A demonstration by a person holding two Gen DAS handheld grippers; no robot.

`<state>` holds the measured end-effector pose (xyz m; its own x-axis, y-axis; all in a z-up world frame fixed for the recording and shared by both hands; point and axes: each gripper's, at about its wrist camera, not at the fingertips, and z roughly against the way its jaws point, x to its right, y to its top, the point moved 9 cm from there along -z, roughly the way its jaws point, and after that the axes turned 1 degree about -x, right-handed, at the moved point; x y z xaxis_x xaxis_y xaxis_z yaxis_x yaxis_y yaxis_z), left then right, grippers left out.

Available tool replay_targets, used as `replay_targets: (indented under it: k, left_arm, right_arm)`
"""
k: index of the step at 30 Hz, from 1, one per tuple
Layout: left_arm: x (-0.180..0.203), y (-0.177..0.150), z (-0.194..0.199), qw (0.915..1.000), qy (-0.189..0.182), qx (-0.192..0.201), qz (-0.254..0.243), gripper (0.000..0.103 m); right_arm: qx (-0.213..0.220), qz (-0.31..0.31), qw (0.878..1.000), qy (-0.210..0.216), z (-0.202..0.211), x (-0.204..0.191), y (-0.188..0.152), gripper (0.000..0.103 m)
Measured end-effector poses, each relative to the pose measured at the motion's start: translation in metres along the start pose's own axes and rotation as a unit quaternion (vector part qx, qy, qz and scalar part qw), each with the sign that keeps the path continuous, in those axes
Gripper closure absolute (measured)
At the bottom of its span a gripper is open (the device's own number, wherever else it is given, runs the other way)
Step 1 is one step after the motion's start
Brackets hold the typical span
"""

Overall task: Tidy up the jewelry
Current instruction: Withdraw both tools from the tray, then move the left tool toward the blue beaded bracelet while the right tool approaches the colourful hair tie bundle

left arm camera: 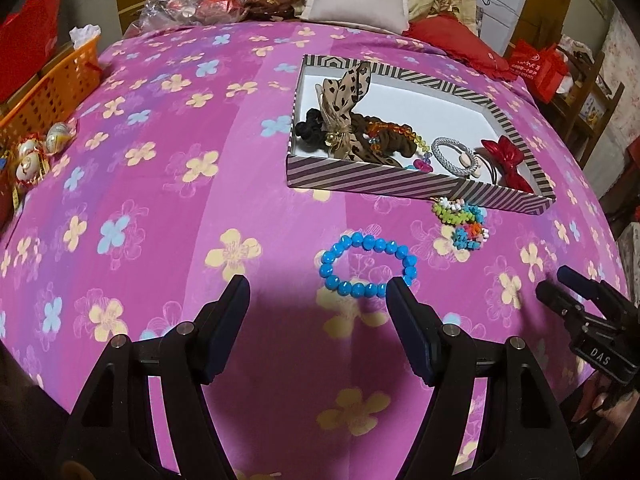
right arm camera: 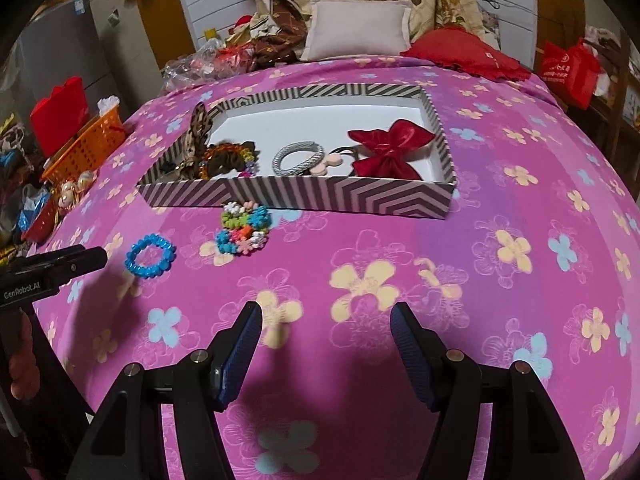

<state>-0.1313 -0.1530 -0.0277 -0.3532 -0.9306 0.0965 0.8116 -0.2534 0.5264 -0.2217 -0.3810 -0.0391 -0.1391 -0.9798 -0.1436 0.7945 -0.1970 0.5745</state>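
Pink floral bedspread [left arm camera: 160, 200] carries striped box [left arm camera: 400, 184] w/ hair pieces inside; blue bead bracelet [left arm camera: 368, 266] lies just ahead of left gripper [left arm camera: 316, 292], jaws spread, empty. Right gripper [right arm camera: 326, 320] likewise. Bracelet's near side should be straddled, pinched gently.

Box [right arm camera: 296, 196] lies on bedspread [right arm camera: 500, 320]. In box: bow [right arm camera: 390, 148] at right, ring band [right arm camera: 298, 158] mid, scrunchie cluster [right arm camera: 224, 156] at left. Flower-bead bracelet [right arm camera: 244, 228] just before box front wall; bead bracelet [left arm camera: 368, 266] nearer, left of it, apart. Pillow [right arm camera: 356, 28] behind box. Basket [right arm camera: 86, 148] far left
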Motion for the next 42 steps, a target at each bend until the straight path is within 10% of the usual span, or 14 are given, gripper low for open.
replay_targets:
  k: [42]
  left_arm:
    - [-0.012,-0.001,-0.035,0.999,-0.015,-0.038,0.021,0.032]
  right_arm:
    - [0.016,0.027,0.999,0.008,-0.035,-0.035,0.043,0.023]
